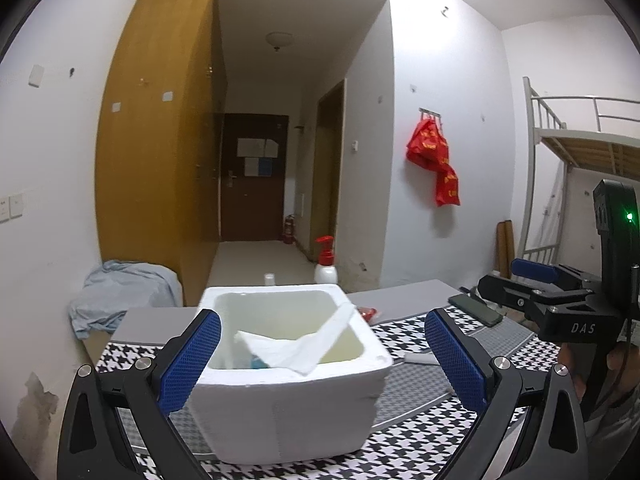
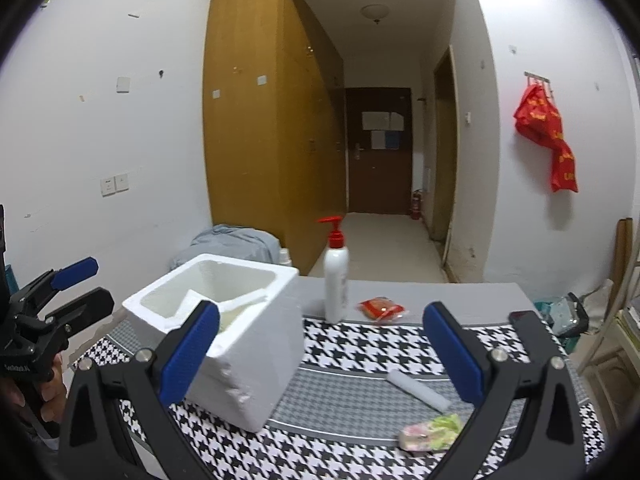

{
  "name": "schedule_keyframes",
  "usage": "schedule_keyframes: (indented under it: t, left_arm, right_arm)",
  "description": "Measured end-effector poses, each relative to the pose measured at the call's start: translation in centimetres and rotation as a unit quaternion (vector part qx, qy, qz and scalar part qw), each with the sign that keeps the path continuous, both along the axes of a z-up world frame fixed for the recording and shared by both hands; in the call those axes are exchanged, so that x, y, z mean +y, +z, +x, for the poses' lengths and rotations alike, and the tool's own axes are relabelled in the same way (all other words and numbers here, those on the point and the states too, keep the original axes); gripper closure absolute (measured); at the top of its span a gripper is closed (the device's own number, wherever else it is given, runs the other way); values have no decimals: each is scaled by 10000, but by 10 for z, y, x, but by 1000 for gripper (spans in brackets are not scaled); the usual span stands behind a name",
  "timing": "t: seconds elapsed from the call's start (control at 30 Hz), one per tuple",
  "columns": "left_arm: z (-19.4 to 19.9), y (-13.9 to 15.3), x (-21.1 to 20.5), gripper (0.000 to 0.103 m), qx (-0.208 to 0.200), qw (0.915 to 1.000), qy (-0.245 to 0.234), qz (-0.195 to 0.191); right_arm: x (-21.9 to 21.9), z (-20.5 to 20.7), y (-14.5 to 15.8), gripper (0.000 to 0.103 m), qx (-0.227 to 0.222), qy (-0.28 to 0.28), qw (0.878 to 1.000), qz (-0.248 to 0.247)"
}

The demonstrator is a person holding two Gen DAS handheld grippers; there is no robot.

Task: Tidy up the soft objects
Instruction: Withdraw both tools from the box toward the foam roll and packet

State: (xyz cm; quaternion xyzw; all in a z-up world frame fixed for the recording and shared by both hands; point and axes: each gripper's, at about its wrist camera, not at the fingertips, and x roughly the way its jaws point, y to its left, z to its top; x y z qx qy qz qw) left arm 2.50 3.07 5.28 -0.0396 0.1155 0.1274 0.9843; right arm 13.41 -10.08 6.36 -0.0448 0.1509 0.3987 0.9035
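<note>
At the centre of the left wrist view, a white foam box stands on the houndstooth cloth, a white cloth draped over its near rim. The left gripper is spread wide and empty, as is the right gripper. Lower right in the right wrist view lie a white roll and a floral pouch; a pump bottle stands behind.

Black hand-held gripper — blue pads.
</note>
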Motion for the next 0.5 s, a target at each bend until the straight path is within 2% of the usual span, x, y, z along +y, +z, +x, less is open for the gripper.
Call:
schedule_keyframes:
  t: [0.5]
  left_arm:
    - [16,-4,-26,1,2,9992,-388,44]
  right_arm:
    - [-33,-2,-3,0,-107,-323,9994,-4]
